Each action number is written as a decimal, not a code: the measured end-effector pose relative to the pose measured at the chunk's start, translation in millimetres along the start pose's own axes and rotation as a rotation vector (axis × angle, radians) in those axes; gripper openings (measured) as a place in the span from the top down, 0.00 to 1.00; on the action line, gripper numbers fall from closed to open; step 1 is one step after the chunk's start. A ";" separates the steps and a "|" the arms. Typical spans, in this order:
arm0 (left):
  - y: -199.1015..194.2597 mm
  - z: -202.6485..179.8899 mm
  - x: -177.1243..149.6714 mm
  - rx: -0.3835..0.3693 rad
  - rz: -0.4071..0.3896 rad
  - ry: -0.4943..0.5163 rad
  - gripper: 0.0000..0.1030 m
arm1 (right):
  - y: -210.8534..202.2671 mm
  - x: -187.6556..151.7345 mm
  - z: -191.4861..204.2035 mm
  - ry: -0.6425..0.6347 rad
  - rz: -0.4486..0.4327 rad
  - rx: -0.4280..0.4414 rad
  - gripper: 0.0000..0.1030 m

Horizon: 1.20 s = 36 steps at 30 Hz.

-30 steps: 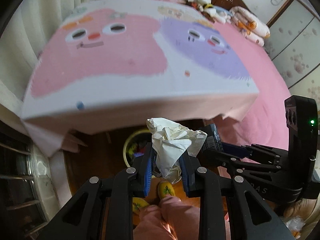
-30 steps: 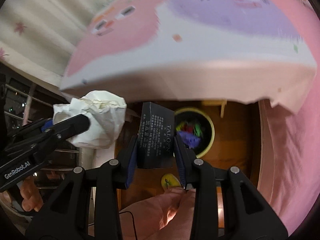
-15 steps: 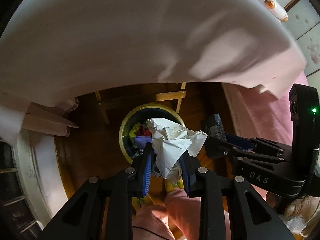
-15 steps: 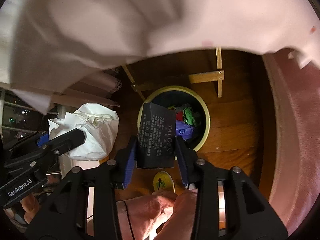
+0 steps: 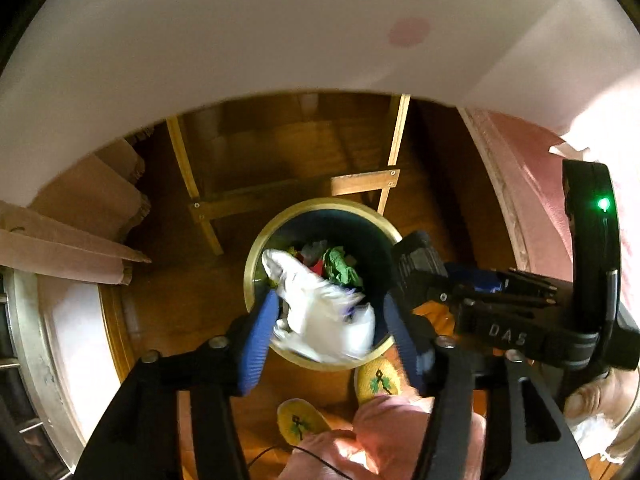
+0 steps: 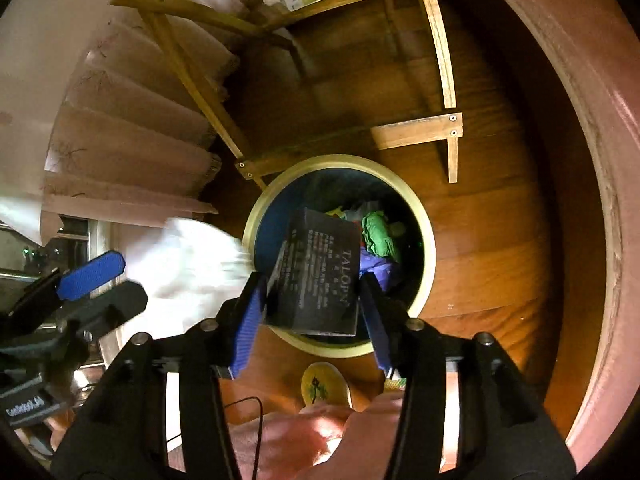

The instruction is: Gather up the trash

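Left tool [image 5: 328,332] spread wide above a round bin [image 5: 256,264] with a yellow rim, on a wooden floor [image 6: 480,240]. Between its blue pads [image 5: 256,340], a white wad of paper [image 5: 320,312], smeared by blur, over the near side of the bin's mouth. Not gripped; cannot tell whether it brushes the left-hand pad.

Right tool [image 6: 316,320] just beside it, also over the bin. Parted around a black box [image 6: 320,272] with pale print. Box tilted, a thin gap showing at the right-hand pad, left edge close against the other pad. Not clamped.

Inside the bin, a green scrap [image 5: 340,268] along with red and purple bits. Below the near rim, two yellow slippers [image 5: 378,376] and pink trouser legs [image 5: 400,432]. Beyond the bin, a light wooden frame [image 5: 384,182] under a pale cloth [image 5: 280,20] that hangs over the tabletop edge. From the right wrist view, the left tool [image 6: 108,286] seen side-on at the far left, with the wad [image 6: 192,272] just past its tips, by the rim.
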State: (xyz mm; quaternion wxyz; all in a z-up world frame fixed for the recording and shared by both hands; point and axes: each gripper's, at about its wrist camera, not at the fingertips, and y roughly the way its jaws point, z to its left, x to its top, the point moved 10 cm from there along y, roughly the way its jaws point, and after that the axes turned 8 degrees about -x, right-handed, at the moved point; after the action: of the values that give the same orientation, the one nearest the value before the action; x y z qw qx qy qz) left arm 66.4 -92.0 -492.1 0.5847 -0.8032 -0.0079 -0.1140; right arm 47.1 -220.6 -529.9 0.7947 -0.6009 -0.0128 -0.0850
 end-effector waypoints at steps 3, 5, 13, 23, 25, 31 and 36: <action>4.5 2.8 -3.2 0.011 -0.011 0.005 0.20 | 3.3 0.9 -2.8 0.007 -0.011 -0.004 0.45; 1.9 5.3 -6.5 0.023 -0.020 0.001 0.17 | 2.1 0.8 -3.2 0.011 -0.015 0.002 0.42; -27.7 2.1 -1.4 0.044 -0.070 -0.044 0.17 | -19.8 2.6 3.2 -0.034 -0.047 -0.024 0.33; -122.9 -37.5 16.1 0.081 -0.144 -0.048 0.17 | -116.6 2.2 32.3 -0.060 -0.092 -0.027 0.29; -147.6 -46.4 20.9 0.087 -0.157 -0.046 0.17 | -143.8 3.6 39.1 -0.059 -0.107 -0.033 0.28; -234.5 -69.8 40.9 0.104 -0.217 -0.043 0.17 | -228.8 14.2 59.1 -0.065 -0.162 -0.042 0.27; -305.1 -82.3 58.6 0.118 -0.277 -0.048 0.17 | -296.8 28.3 78.5 -0.068 -0.213 -0.057 0.26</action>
State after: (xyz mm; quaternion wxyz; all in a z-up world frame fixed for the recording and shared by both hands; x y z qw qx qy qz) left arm 64.6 -80.0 -170.9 0.6093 -0.7611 -0.1393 -0.1735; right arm 36.7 -227.1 -221.8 0.7628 -0.6211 -0.1012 -0.1490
